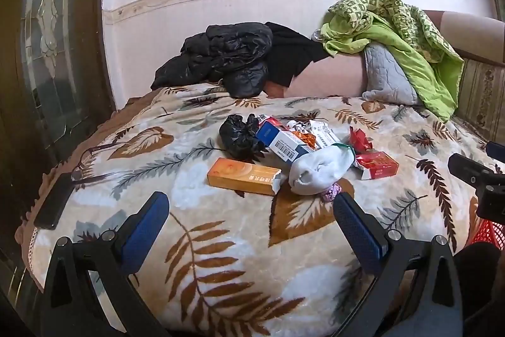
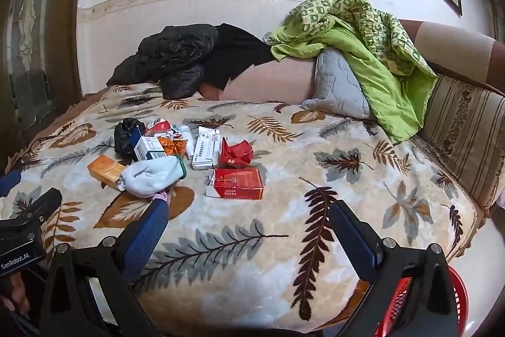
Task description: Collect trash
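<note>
1. Leaf-patterned blanket (image 1: 221,258) spread over the whole seat, reaching to the padded backrest.
2. Green quilt (image 1: 404,46) heaped at the far right corner over a grey cushion (image 1: 388,75); black jacket (image 1: 221,56) bunched at the far left.
3. Red basket (image 2: 442,299) seen low at the right edge, partly hidden behind the right tool (contents not visible).
4. Left gripper (image 1: 251,204) held over the blanket's near edge, jaws spread wide, nothing between them; right gripper (image 2: 249,210) likewise wide apart and empty.
5. Trash clustered mid-blanket, ahead of both tools: white sock (image 2: 151,179) nearest, lying partly over an orange carton (image 1: 243,176).
6. Red cigarette pack (image 2: 236,183) just right of the sock, lid torn open.
7. Behind these, a black plastic bag (image 1: 240,135), a blue-and-white box (image 1: 281,141), a white box (image 2: 205,152) and a crumpled red wrapper (image 2: 235,155), all close together.
8. Eyeglasses (image 1: 91,163) well apart, near the left edge.
</note>
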Demonstrator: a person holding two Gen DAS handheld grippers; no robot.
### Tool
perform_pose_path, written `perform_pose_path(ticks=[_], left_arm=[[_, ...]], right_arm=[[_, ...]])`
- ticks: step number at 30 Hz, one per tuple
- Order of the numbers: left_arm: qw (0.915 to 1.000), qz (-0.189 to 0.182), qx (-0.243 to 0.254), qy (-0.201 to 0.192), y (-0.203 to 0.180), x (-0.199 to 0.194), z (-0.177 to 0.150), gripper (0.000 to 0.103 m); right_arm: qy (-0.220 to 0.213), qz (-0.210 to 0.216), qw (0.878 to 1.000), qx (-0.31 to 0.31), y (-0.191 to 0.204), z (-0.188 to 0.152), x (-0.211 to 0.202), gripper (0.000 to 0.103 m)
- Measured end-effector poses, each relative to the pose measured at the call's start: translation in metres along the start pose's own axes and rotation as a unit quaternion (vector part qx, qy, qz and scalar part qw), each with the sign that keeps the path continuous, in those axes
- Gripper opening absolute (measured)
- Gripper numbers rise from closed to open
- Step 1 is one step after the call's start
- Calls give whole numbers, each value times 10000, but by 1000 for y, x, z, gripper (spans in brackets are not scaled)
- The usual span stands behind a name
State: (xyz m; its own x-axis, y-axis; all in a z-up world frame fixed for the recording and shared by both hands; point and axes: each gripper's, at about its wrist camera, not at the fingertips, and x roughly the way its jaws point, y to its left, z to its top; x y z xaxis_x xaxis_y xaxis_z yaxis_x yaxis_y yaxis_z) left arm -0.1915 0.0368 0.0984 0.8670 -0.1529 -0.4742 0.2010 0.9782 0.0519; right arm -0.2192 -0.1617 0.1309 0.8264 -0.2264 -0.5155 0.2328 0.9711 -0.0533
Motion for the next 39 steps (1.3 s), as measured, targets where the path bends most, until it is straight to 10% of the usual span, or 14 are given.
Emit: perform_pose_path(ticks=[39], left_arm=[[9998,-1,171,126,-8,9,-2,103]], right_arm=[[91,29,9999,132,-4,-2,11,102]])
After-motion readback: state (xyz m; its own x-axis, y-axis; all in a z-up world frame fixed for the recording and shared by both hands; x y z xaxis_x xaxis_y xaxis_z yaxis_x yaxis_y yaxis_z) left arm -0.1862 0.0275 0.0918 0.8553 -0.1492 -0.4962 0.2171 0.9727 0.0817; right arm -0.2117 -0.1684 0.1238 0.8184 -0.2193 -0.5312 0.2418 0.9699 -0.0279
